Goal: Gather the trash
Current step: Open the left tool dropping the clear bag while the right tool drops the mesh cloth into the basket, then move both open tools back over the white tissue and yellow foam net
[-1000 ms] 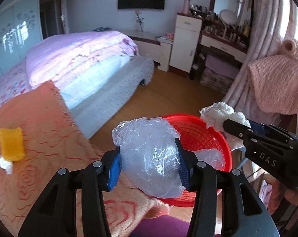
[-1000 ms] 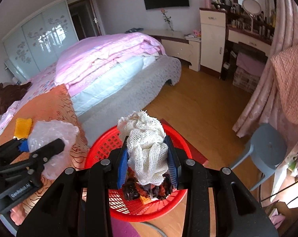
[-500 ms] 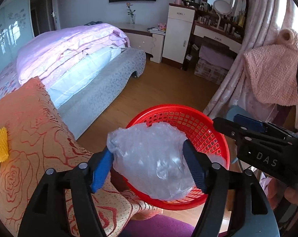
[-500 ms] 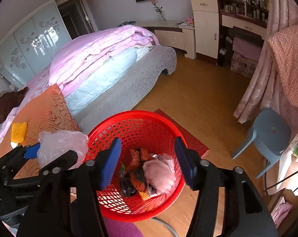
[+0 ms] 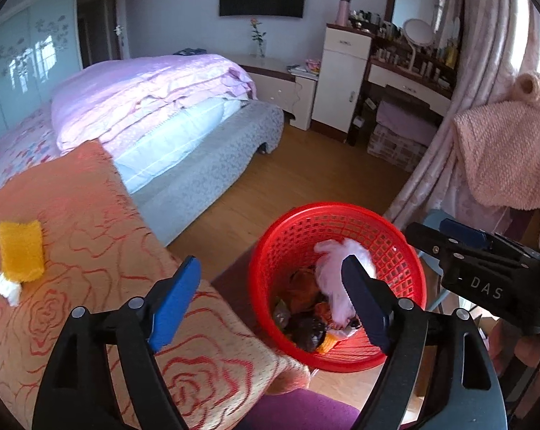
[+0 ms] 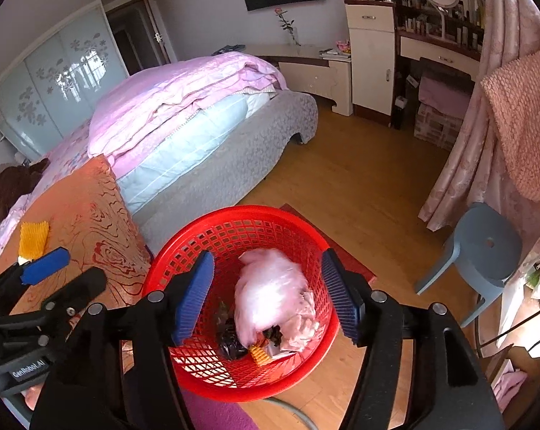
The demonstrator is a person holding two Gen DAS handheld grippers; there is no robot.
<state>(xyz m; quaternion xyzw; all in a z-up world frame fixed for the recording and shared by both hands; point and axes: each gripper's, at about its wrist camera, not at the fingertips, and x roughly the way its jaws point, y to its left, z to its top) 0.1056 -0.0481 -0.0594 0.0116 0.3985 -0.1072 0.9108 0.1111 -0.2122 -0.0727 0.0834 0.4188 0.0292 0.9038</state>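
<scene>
A red mesh basket (image 5: 305,222) (image 6: 205,236) stands on the wooden floor beside the bed. Inside it lie a clear plastic bag (image 6: 270,294) (image 5: 332,251), blurred in the right wrist view, and dark and orange scraps (image 5: 305,322). My left gripper (image 5: 270,304) hangs over the basket's near left rim, its jaws opening with nothing between them. My right gripper (image 6: 268,295) is above the basket, jaws also opening and empty. A yellow sponge-like piece (image 5: 20,251) (image 6: 33,238) and a white wad (image 5: 7,288) lie on the orange cloth.
An orange rose-patterned cloth (image 5: 90,251) covers the surface at left. The bed (image 5: 162,114) fills the middle. A grey stool (image 6: 484,247), pink curtains (image 6: 484,136) and a dresser (image 5: 406,82) are at right. Purple fabric (image 5: 298,412) lies near the bottom edge.
Both grippers opened. The white net wad dropped from the right gripper and the clear plastic bag dropped from the left gripper; both now lie in the red basket.
</scene>
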